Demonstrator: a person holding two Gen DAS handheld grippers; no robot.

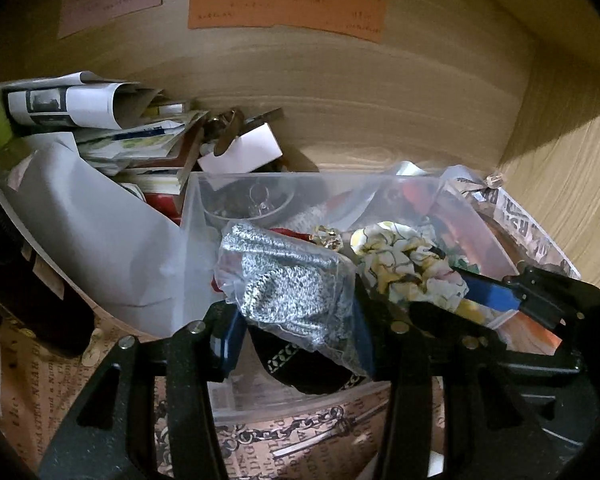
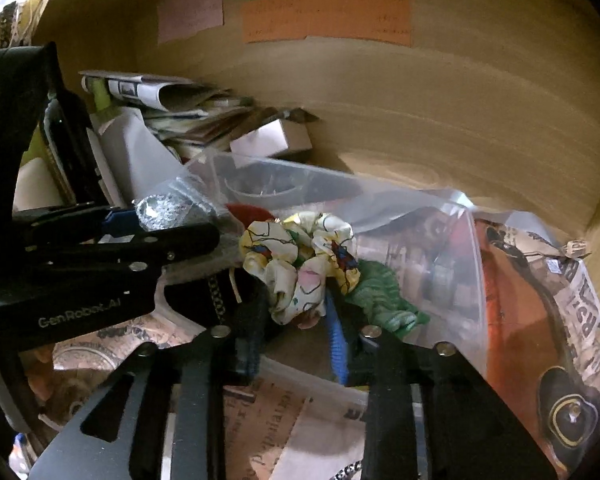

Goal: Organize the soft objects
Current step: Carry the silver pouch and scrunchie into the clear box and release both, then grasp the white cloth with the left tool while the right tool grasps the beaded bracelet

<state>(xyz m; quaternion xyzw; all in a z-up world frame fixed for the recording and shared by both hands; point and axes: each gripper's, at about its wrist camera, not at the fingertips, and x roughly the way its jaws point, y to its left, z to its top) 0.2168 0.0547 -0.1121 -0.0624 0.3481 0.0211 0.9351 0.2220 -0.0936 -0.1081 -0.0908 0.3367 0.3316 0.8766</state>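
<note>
My left gripper (image 1: 296, 336) is shut on a clear bag holding grey knit fabric (image 1: 296, 280), over a clear plastic bin (image 1: 196, 208). My right gripper (image 2: 296, 332) is shut on a cream floral scrunchie (image 2: 300, 264), held over the same bin (image 2: 452, 248). The scrunchie also shows in the left wrist view (image 1: 412, 264), with the right gripper's blue pad (image 1: 488, 292) on it. The left gripper (image 2: 148, 220) with the bagged knit (image 2: 168, 208) shows at the left of the right wrist view. A green knit piece (image 2: 384, 296) and a dark patterned fabric (image 1: 300, 368) lie in the bin.
A pile of papers and booklets (image 1: 112, 128) and a white box (image 1: 240, 152) sit behind the bin on the left. A wooden back wall (image 1: 340, 92) carries coloured paper labels (image 1: 284, 8). Newsprint-patterned paper (image 1: 284, 432) lines the shelf. A printed bag (image 2: 560, 320) lies at the right.
</note>
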